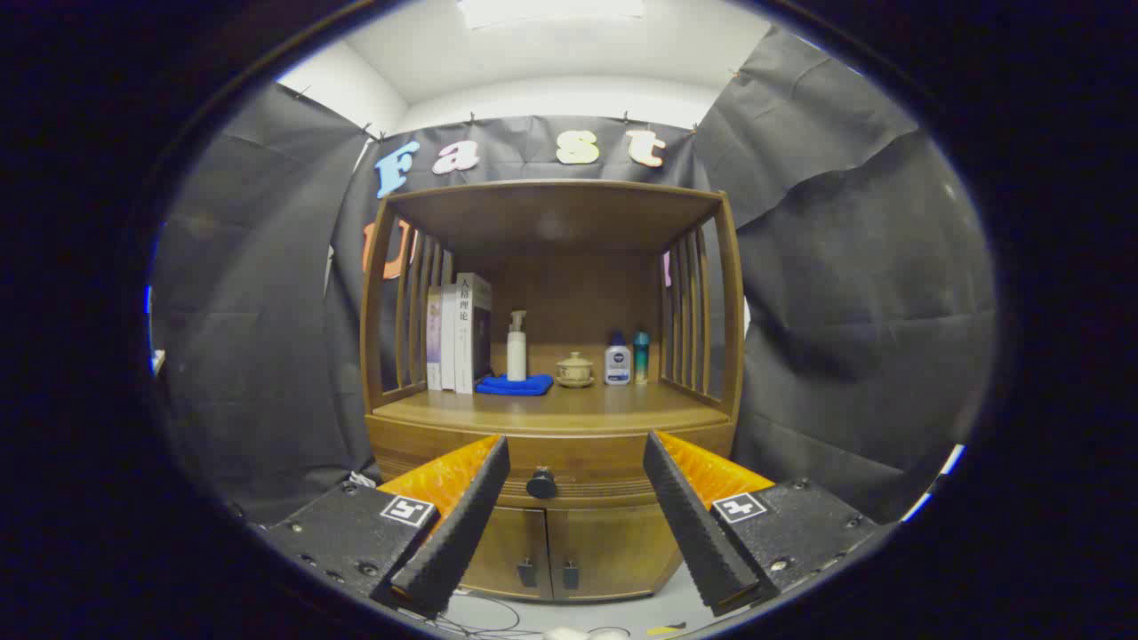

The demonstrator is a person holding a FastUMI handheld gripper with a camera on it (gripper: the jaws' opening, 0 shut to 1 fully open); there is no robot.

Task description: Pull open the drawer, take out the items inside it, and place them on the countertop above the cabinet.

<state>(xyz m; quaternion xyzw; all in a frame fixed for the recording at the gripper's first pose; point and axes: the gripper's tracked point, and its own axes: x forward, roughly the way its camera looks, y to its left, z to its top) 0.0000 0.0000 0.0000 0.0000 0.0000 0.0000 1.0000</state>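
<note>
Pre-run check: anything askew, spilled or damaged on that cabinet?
Nothing stands out. Drawer is closed, its knob intact; books, pump bottle and lidded cup stand upright on the countertop. Gripper open, short of the knob.

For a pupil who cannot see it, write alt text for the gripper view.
The open gripper faces a wooden cabinet, its fingers framing the dark knob of the closed drawer. On the countertop above stand books, a pump bottle, a blue cloth, a lidded cup and two small bottles.
</note>
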